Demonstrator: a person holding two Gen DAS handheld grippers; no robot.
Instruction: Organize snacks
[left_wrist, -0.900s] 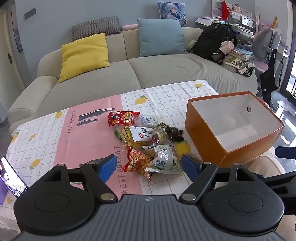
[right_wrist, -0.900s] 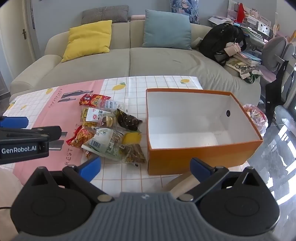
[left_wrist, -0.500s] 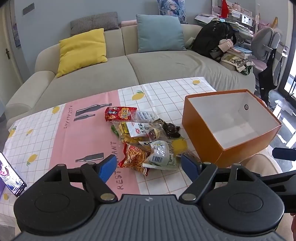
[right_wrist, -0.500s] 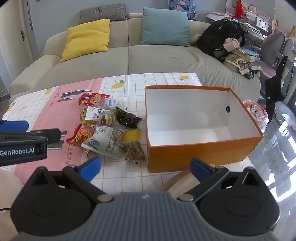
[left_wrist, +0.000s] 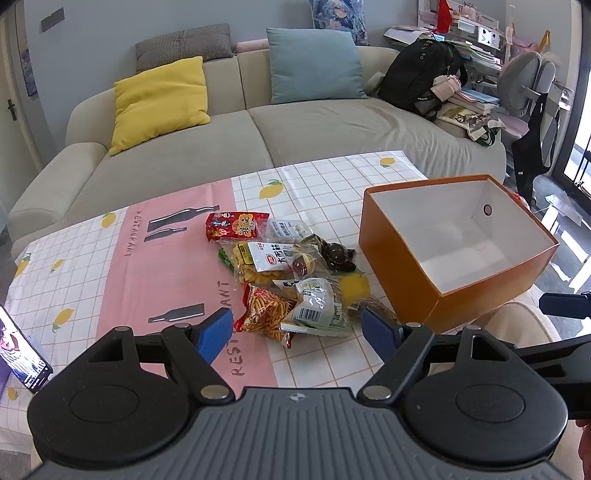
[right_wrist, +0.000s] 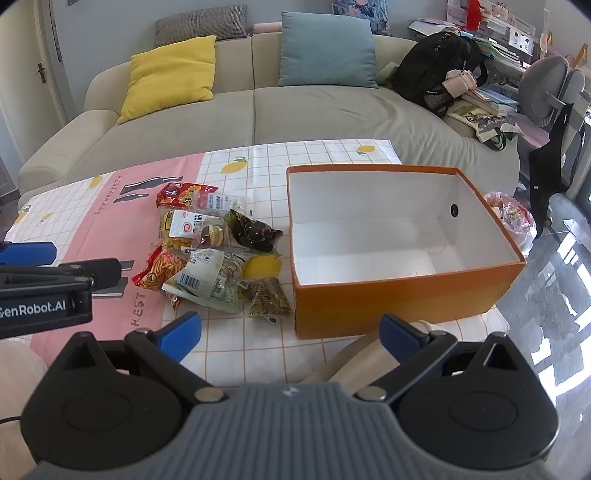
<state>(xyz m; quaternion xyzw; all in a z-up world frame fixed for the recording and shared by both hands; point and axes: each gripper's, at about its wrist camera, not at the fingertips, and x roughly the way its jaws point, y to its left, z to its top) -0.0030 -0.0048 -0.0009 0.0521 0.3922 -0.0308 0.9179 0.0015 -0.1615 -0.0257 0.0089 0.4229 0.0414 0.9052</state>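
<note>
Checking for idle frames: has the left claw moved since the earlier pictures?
Yes. In its own view the sofa and orange box sit lower in the frame than before and the snack pile has shifted right, so the open left claw has moved, tilting up and drifting left.

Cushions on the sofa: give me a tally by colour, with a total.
Yellow cushion: 1
Blue cushion: 1
Grey cushion: 1
Printed cushion, only partly in view behind the sofa back: 1
Total: 4
</note>
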